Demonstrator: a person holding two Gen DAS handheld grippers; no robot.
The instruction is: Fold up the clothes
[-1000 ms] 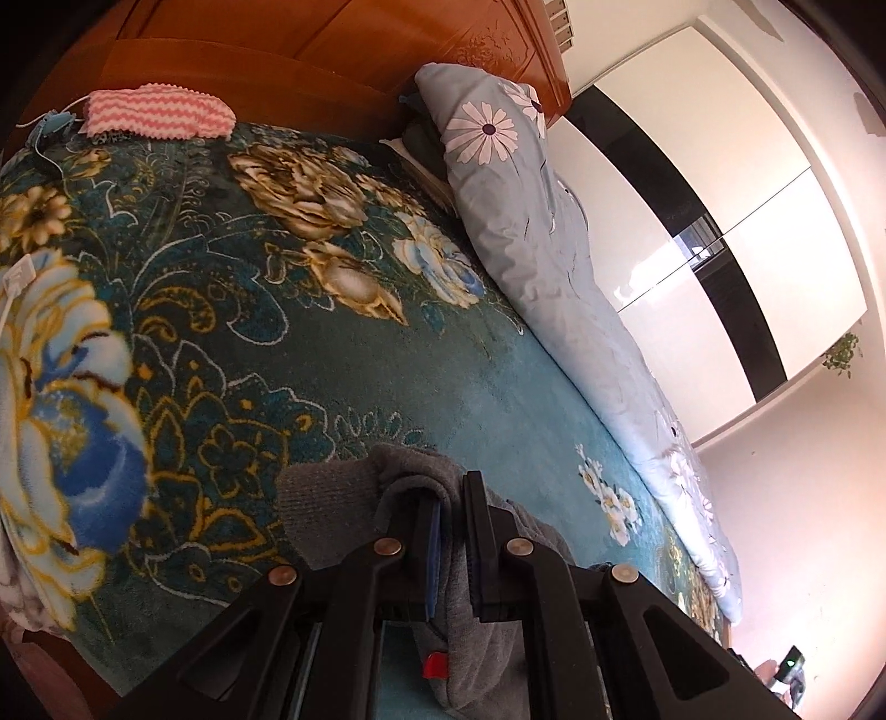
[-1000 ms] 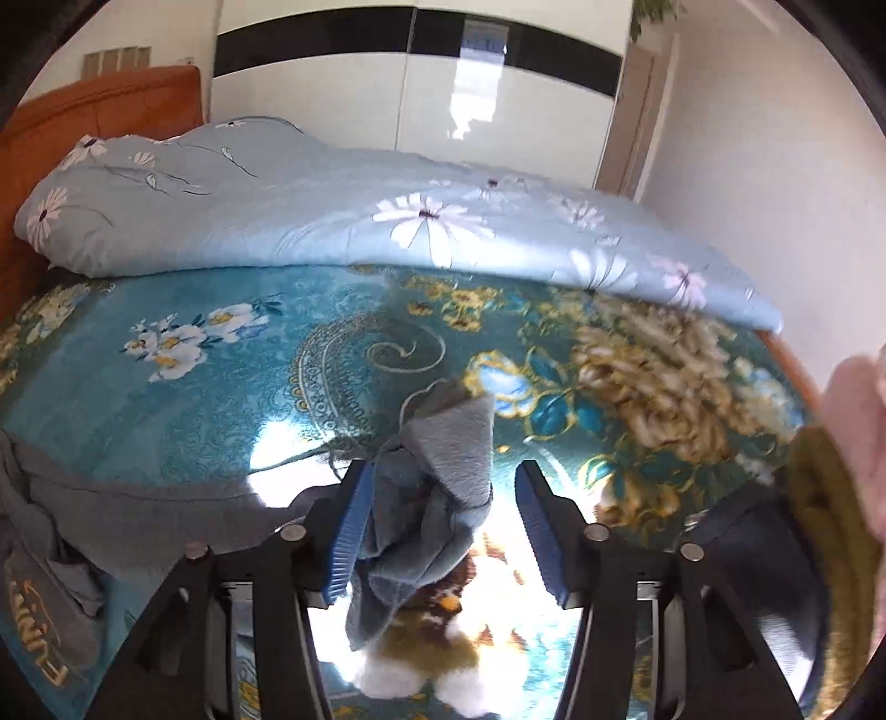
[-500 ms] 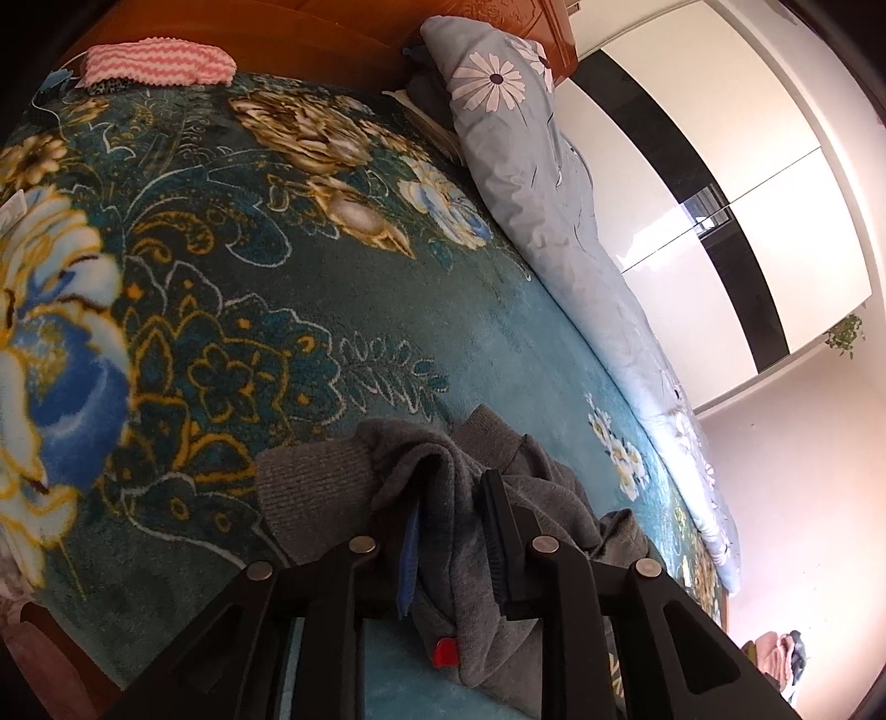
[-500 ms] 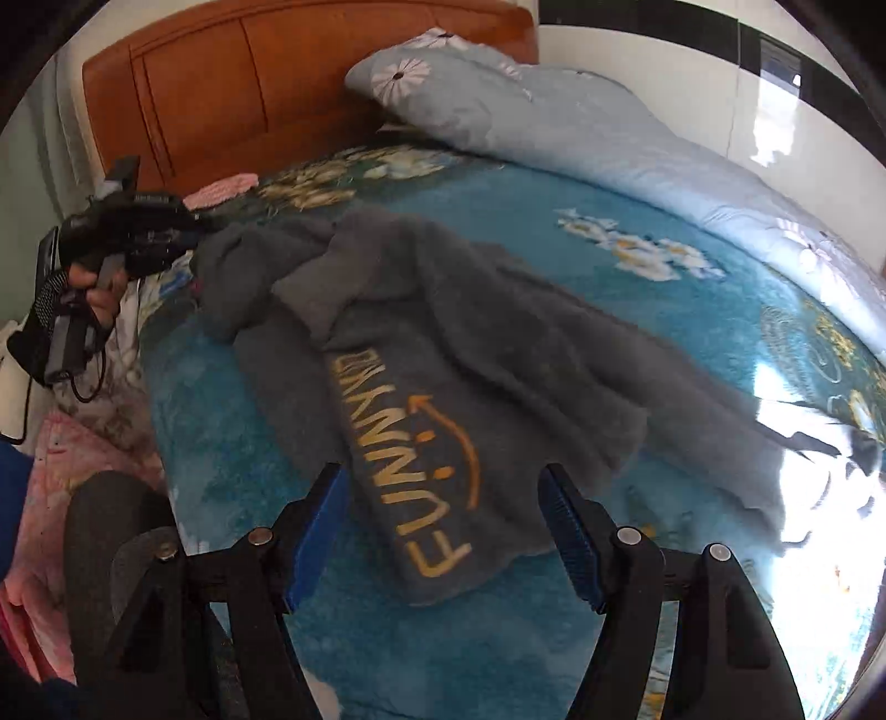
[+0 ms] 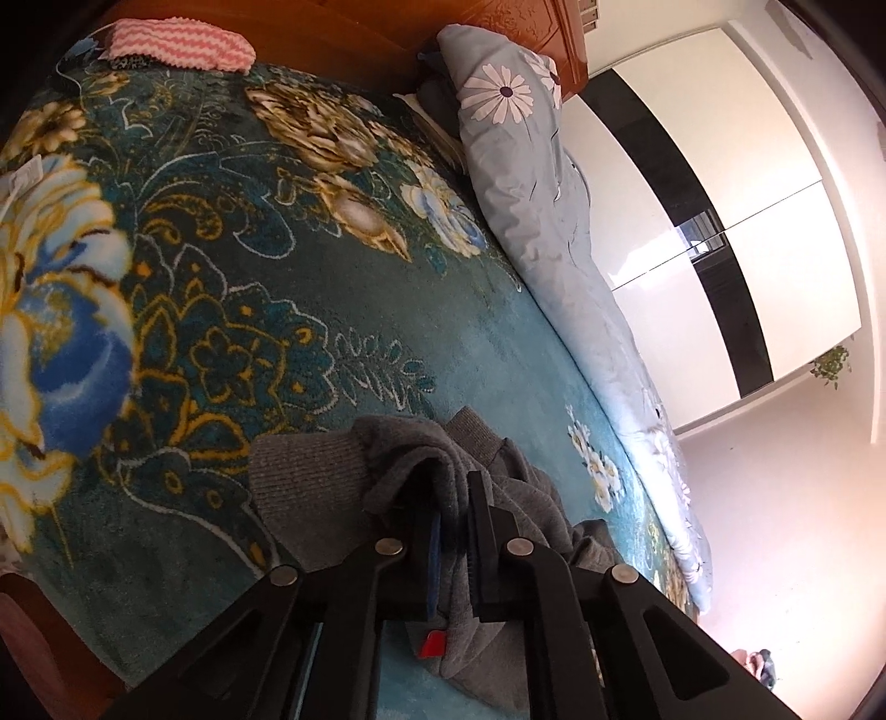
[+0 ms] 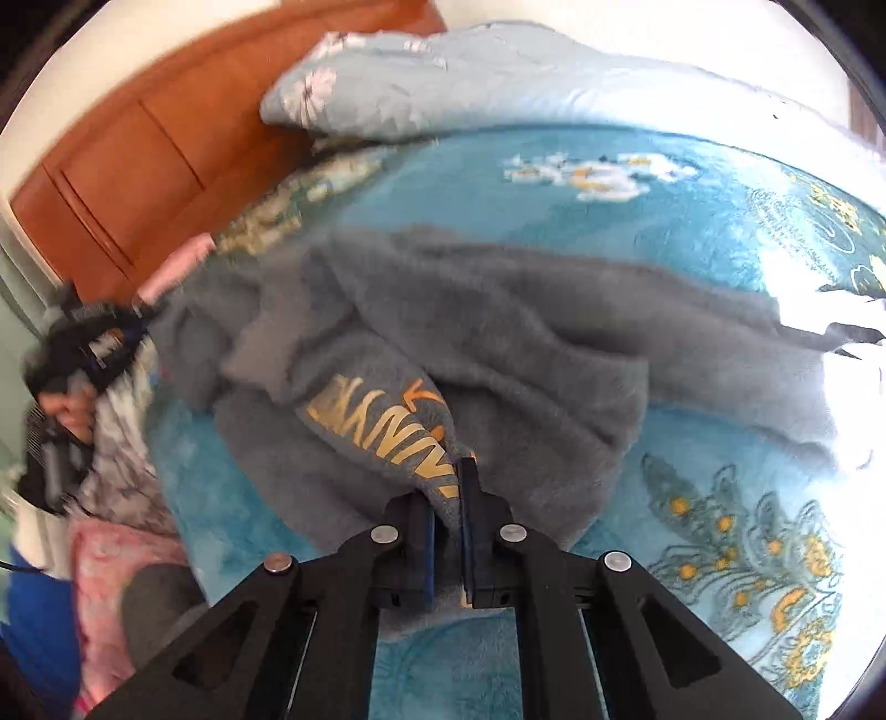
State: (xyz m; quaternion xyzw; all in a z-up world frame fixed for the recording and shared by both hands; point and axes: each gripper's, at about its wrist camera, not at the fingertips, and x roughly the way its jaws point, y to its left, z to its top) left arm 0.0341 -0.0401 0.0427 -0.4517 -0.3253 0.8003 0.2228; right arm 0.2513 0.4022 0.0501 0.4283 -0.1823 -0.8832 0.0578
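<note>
Both grippers, left and right, have jaws pinching the grey sweater rumpled on the bed, each gripping an edge, likely to spread it flat for folding.

sweater: fuzzy matt grey knit | blanket: plush pile | headboard: glossy wood

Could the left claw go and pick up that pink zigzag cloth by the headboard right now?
Probably not yet: the left claw is shut on the grey sweater, and the pink zigzag cloth lies across the blanket.
</note>
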